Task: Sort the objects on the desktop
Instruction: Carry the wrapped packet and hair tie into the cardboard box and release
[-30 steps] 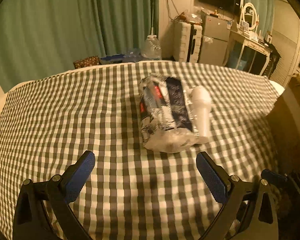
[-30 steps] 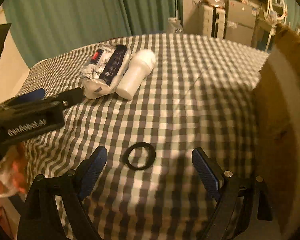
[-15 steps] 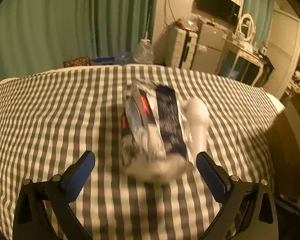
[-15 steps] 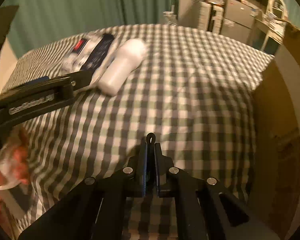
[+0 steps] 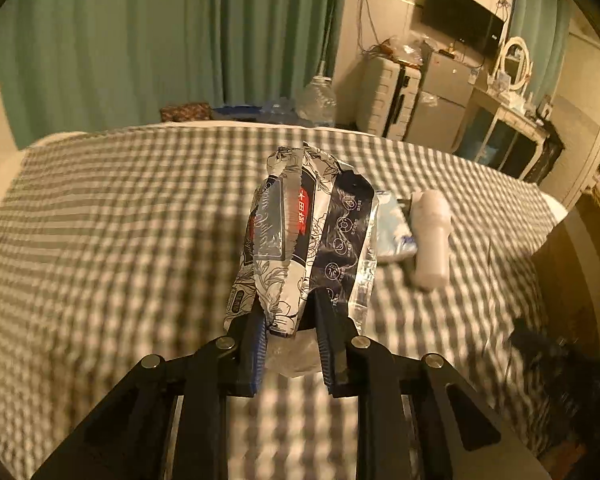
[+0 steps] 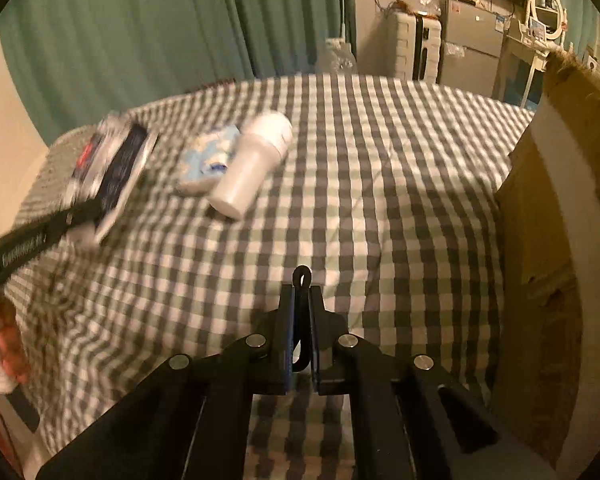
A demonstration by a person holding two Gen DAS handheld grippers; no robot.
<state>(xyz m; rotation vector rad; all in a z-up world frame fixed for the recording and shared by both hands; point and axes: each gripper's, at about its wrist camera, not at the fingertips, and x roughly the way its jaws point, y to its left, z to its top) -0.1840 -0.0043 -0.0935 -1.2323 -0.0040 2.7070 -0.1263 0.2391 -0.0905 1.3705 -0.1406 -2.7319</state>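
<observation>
Left gripper is closing on the crinkly silver-and-navy foil pack at frame centre, right gripper is clenching the thin black rubber ring over the checked desk; slick foil risks slipping.

Silver-and-navy foil packet with a red label, raised clear of the checked tabletop. Small pale-blue pack lies flat beside a white cylindrical bottle (on its side), both toward the far left edge. Thin black ring, squeezed flat, upright.
</observation>
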